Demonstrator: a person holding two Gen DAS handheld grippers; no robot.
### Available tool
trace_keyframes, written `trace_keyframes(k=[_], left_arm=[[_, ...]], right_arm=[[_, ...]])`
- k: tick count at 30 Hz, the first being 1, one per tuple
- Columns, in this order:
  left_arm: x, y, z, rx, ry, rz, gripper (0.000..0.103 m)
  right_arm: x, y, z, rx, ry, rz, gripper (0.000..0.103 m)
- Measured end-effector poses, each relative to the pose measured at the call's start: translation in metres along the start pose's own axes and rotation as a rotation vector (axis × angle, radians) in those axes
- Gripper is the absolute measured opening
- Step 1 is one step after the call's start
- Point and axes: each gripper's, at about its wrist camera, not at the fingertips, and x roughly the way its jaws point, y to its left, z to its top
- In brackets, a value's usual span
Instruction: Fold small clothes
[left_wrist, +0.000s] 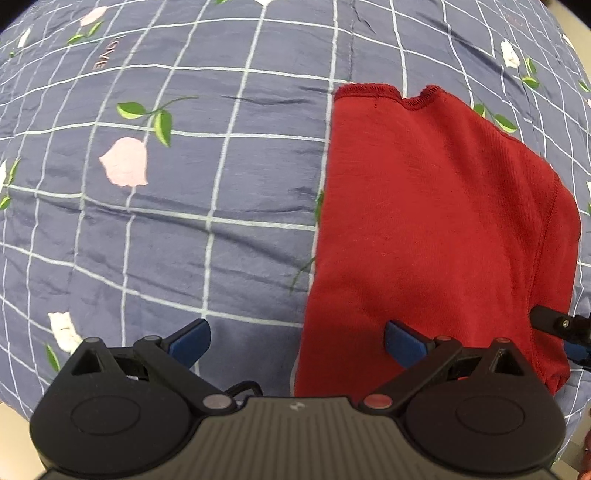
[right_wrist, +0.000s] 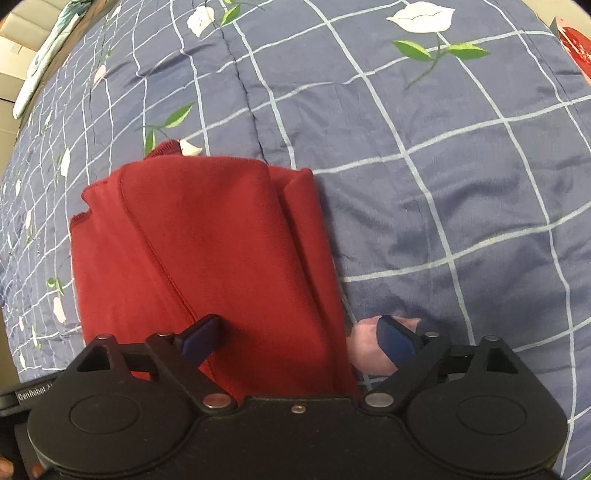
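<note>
Red knit shirt lies folded into a rough rectangle on the quilted blue grid bedspread, stitched hems showing. Left gripper hangs spread wide over its near edge; right gripper too, holding nothing.

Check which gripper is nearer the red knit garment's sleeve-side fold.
Right. The right gripper has open jaws straddling that folded edge of the red knit garment; the left gripper straddles the opposite straight edge, one finger over the blue floral quilt.
</note>
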Motion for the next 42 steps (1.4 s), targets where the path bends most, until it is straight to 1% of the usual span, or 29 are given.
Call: trace_keyframes(k=[4, 7, 10, 11, 12, 13, 14, 15, 16, 18, 19, 20, 21, 22, 24, 27, 31, 34, 38, 42], left_arm=[[0.005, -0.002, 0.003, -0.005, 0.013, -0.012, 0.103], [0.007, -0.001, 0.005, -0.009, 0.018, -0.029, 0.102], [0.008, 0.002, 0.008, -0.010, 0.016, -0.045, 0.102], [0.008, 0.002, 0.008, -0.010, 0.016, -0.054, 0.099], [0.008, 0.003, 0.009, -0.011, 0.017, -0.063, 0.096], [0.007, 0.003, 0.009, -0.013, 0.017, -0.075, 0.095], [0.006, 0.004, 0.009, -0.014, 0.017, -0.085, 0.091], [0.005, 0.004, 0.009, -0.016, 0.016, -0.098, 0.085], [0.004, 0.005, 0.009, -0.017, 0.017, -0.114, 0.083], [-0.002, 0.003, 0.008, -0.019, 0.018, -0.141, 0.066], [-0.004, 0.003, 0.008, -0.018, 0.017, -0.162, 0.060], [-0.006, 0.002, 0.007, -0.014, 0.015, -0.183, 0.053], [-0.008, 0.001, 0.006, -0.008, 0.011, -0.178, 0.048], [-0.011, -0.001, 0.005, 0.006, 0.005, -0.168, 0.043], [-0.016, -0.002, 0.002, 0.036, -0.008, -0.167, 0.029], [-0.030, -0.006, -0.002, 0.071, -0.034, -0.171, 0.022], [-0.054, -0.008, -0.006, 0.107, -0.078, -0.184, 0.019], [-0.078, -0.001, -0.008, 0.140, -0.135, -0.181, 0.019], [-0.110, 0.021, -0.011, 0.158, -0.206, -0.157, 0.019], [-0.126, 0.057, -0.017, 0.130, -0.240, -0.142, 0.019]], right_arm=[[0.001, 0.005, -0.002, -0.038, -0.006, -0.020, 0.094], [0.002, 0.006, -0.002, -0.041, -0.009, -0.022, 0.091], [0.001, 0.009, -0.002, -0.051, -0.016, -0.015, 0.082], [0.000, 0.010, -0.002, -0.052, -0.018, -0.013, 0.078], [0.000, 0.011, -0.003, -0.052, -0.020, -0.006, 0.071], [-0.001, 0.012, -0.004, -0.051, -0.021, 0.003, 0.068], [-0.002, 0.014, -0.004, -0.051, -0.023, 0.002, 0.065], [-0.002, 0.016, -0.004, -0.054, -0.025, 0.003, 0.059], [-0.003, 0.017, -0.005, -0.055, -0.025, 0.008, 0.056], [-0.006, 0.019, -0.006, -0.056, -0.026, 0.010, 0.046], [-0.006, 0.021, -0.006, -0.057, -0.028, 0.008, 0.043], [-0.008, 0.022, -0.007, -0.060, -0.032, 0.005, 0.037], [-0.011, 0.024, -0.008, -0.063, -0.039, 0.001, 0.031], [-0.014, 0.025, -0.009, -0.068, -0.047, -0.001, 0.029], [-0.021, 0.029, -0.013, -0.076, -0.068, -0.004, 0.022], [-0.034, 0.039, -0.022, -0.092, -0.104, 0.012, 0.020], [-0.053, 0.061, -0.036, -0.153, -0.154, 0.045, 0.019], [-0.066, 0.083, -0.048, -0.202, -0.188, 0.077, 0.018], [-0.073, 0.113, -0.061, -0.239, -0.225, 0.116, 0.018], [-0.071, 0.141, -0.075, -0.252, -0.239, 0.153, 0.018]])
